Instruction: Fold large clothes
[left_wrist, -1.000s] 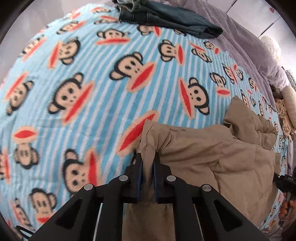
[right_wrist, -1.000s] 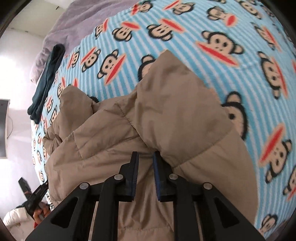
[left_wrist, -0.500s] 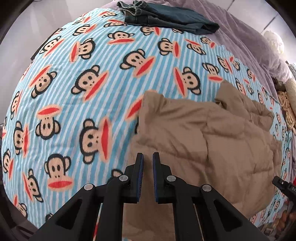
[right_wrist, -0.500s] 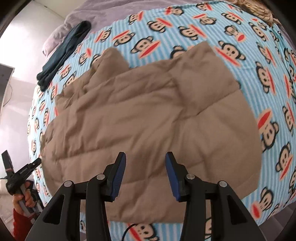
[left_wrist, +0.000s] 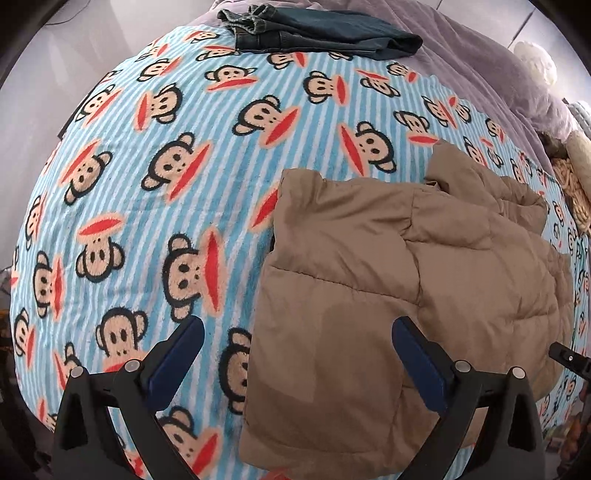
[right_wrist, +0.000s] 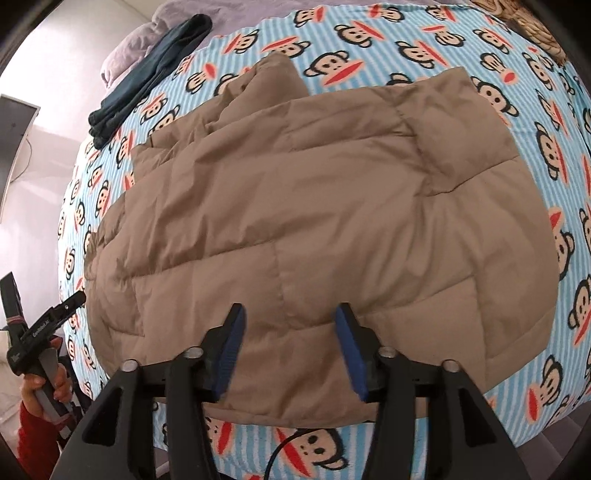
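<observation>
A tan quilted jacket (left_wrist: 406, 280) (right_wrist: 314, 221) lies folded on a blue striped blanket with monkey faces (left_wrist: 166, 177) (right_wrist: 554, 122). My left gripper (left_wrist: 295, 354) hangs above the jacket's left edge, its jaws opening wide, nothing gripped between the blue pads (left_wrist: 173, 354). My right gripper (right_wrist: 288, 347) hovers over the jacket's near hem, its jaws opening too, and its pads (right_wrist: 229, 347) stay clear of the cloth. In the right wrist view the left gripper (right_wrist: 37, 328) shows at the far left, held by a hand in a red sleeve.
Folded dark jeans (left_wrist: 317, 33) (right_wrist: 147, 77) rest at the blanket's far edge, against grey-purple bedding (left_wrist: 480, 59). A woven basket (left_wrist: 576, 188) sits off the right side. A black cable (right_wrist: 284, 446) hangs by the bed's near edge.
Both grippers let go of the jacket, rose and drew back toward the near edge. The jacket now lies flatter. Both sets of jaws went from shut to wide apart.
</observation>
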